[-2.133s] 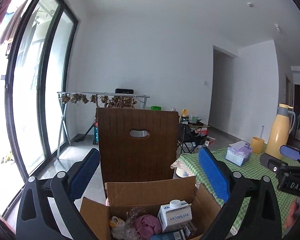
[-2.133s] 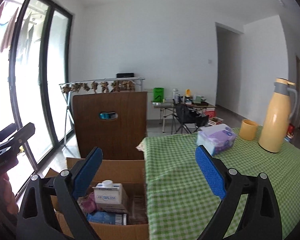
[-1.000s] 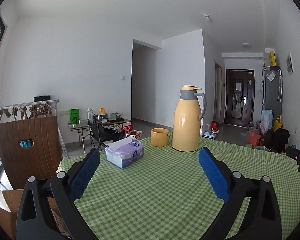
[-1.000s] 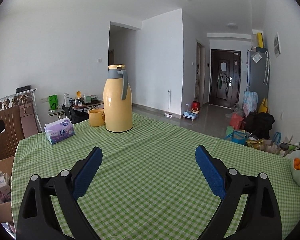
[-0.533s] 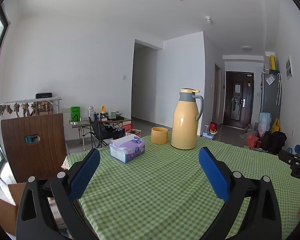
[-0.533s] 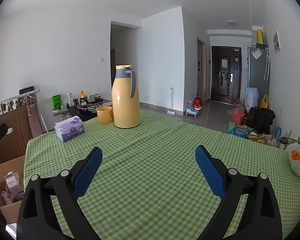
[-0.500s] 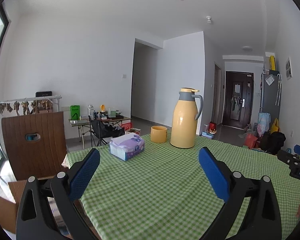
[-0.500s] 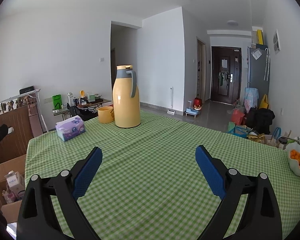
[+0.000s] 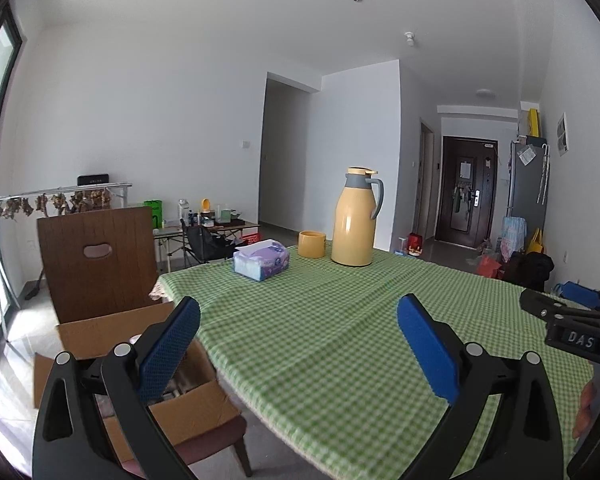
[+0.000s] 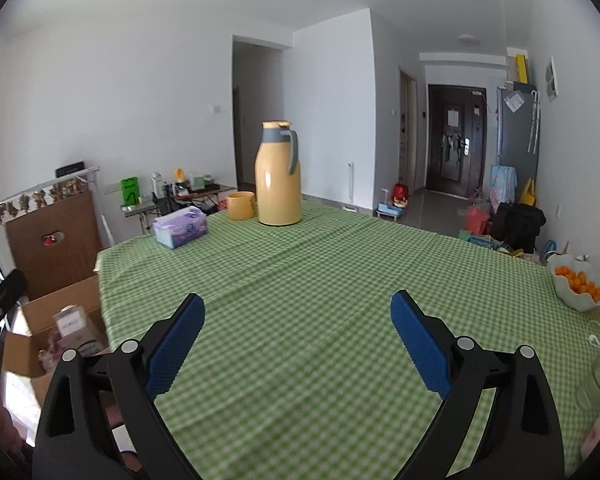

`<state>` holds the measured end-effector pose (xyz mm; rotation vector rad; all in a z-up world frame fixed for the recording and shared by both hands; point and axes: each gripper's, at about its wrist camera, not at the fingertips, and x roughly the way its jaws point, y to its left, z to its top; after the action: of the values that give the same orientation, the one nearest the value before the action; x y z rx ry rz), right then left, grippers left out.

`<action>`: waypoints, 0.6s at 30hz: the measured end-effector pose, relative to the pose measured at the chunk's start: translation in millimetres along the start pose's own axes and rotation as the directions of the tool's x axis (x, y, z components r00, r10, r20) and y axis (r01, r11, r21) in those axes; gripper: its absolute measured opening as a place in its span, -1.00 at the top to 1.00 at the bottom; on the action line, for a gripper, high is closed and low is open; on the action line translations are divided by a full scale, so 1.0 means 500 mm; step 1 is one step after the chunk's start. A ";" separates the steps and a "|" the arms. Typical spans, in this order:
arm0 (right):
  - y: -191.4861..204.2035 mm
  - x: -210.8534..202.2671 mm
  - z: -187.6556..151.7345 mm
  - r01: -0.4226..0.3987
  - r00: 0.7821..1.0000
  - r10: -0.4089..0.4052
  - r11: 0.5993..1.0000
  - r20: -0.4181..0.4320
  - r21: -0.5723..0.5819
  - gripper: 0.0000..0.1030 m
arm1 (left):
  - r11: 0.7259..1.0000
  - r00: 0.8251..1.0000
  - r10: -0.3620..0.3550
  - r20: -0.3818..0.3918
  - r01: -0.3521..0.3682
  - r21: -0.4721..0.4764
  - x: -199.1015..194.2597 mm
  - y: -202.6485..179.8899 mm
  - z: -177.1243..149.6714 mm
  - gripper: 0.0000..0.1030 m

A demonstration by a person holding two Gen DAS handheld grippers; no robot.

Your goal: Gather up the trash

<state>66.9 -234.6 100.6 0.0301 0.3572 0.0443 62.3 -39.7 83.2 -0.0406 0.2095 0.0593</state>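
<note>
- Left wrist view shows the left gripper with its jaws spread wide and nothing between them, hanging over the near left corner of the desk with its green checked cloth.
- Right wrist view shows the right gripper likewise released and empty, above the near middle of the cloth.
- The cardboard box sits on a chair seat just beside the desk's left edge, in front of the brown chair back. From the right wrist view it already holds a small white carton and some crumpled wrappers, so I judge a good part of the collecting is done.
- No loose trash shows on the stretch of cloth in view; it looks bare from the near edge to the far end.
- What stands on the desk reads as things to keep: a tissue pack, a yellow cup and a yellow thermos jug at the far end, and a white bowl of oranges at the right edge.
- At the far right rim of the right wrist view are pale, blurred shapes, too unclear to name; they could be remaining trash.
- My judgement: the task is near its end, with only a check of the right side left.
</note>
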 end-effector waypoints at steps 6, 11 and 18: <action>0.035 -0.100 -0.075 -0.036 0.999 0.036 0.999 -0.018 -0.021 -0.75 | 0.999 0.999 0.042 -0.027 -0.043 -0.009 -0.125 0.035 -0.044 -0.87; 0.067 -0.174 -0.113 -0.103 0.995 0.103 0.992 -0.007 -0.071 -0.75 | 0.996 0.996 0.070 -0.047 -0.072 -0.050 -0.198 0.074 -0.072 -0.87; 0.066 -0.231 -0.130 -0.055 0.997 0.058 0.996 0.043 -0.068 -0.75 | 0.998 0.997 0.069 -0.036 -0.069 -0.013 -0.228 0.077 -0.077 -0.87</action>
<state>-65.1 -205.8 81.4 -0.0249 0.3097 0.1113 -59.2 -9.3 67.9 -0.0483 0.2459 0.1291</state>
